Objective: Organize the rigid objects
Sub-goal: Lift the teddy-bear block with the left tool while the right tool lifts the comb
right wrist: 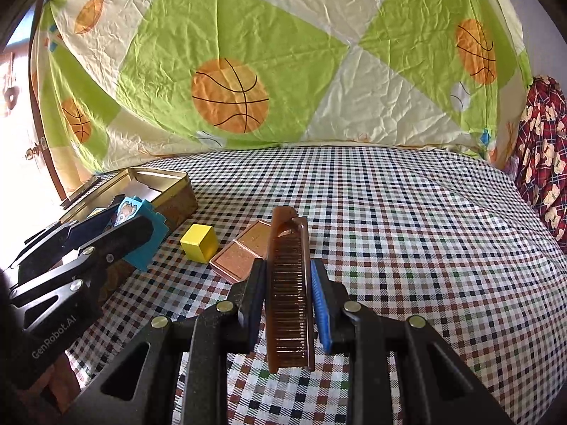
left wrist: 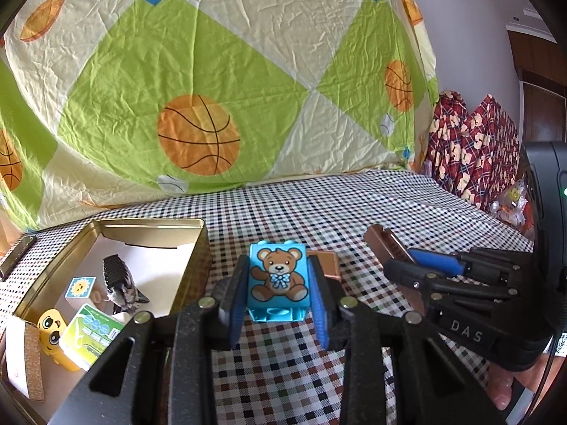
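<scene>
The left gripper [left wrist: 278, 288] is clamped on a blue toy block [left wrist: 277, 279] printed with a teddy bear, its blue pads pressed to the block's two sides and the block carried clear of the checked cloth [left wrist: 354, 205]. The right gripper [right wrist: 288, 294] is closed on a brown folding comb [right wrist: 290, 294], held lengthwise between the pads with its teeth facing up and its far end projecting beyond the fingertips. Directly behind the block, on the cloth, lies a flat copper-coloured case [left wrist: 327, 262]; the right wrist view shows the same case just ahead of the comb, with a yellow cube [right wrist: 199, 242] beside it on the left. To the left of both grippers stands an open gold tin [left wrist: 198, 248], sitting on the cloth. Inside it are a dark hair claw [left wrist: 120, 283], a small white block with a sun picture [left wrist: 80, 288], a yellow character figure [left wrist: 53, 333] and a green-and-white packet [left wrist: 94, 336]. A sheet with basketball print [left wrist: 198, 134] hangs behind the surface. A red patterned fabric [left wrist: 467, 148] is heaped at the far right.
</scene>
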`<state>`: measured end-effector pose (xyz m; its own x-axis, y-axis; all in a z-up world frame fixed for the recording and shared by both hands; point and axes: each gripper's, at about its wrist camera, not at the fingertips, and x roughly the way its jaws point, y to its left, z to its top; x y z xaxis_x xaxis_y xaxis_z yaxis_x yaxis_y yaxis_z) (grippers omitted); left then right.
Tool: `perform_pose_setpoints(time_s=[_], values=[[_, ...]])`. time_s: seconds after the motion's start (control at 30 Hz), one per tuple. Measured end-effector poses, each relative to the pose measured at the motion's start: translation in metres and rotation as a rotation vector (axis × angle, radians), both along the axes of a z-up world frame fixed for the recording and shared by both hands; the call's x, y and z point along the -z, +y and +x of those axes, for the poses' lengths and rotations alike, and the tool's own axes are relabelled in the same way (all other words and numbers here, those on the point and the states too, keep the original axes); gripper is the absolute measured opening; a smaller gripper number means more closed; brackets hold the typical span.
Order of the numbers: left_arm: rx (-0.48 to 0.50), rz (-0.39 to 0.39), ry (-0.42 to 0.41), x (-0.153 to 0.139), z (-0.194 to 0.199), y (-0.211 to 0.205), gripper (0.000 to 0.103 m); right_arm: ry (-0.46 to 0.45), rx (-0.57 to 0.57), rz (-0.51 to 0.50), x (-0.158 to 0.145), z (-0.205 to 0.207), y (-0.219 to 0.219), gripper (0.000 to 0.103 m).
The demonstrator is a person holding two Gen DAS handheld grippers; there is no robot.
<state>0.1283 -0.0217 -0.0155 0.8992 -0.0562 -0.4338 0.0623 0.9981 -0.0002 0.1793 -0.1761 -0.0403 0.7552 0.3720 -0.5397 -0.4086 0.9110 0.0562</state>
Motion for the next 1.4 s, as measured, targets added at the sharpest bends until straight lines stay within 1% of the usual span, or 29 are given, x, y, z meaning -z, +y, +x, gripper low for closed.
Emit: perform_pose_setpoints(time_s=[0.57,1.4], values=[[-0.043,-0.004,-0.09,-0.006,-0.016,0.003,0.031,-0.081,-0.005,0.024,-0.007,-0.015,-0.002,0.028],[-0.105,-0.019,-0.174,-0.012,-0.033,0.011,0.031,-0.193,-0.009,0.05,-0.018,-0.033,-0.005,0.028]])
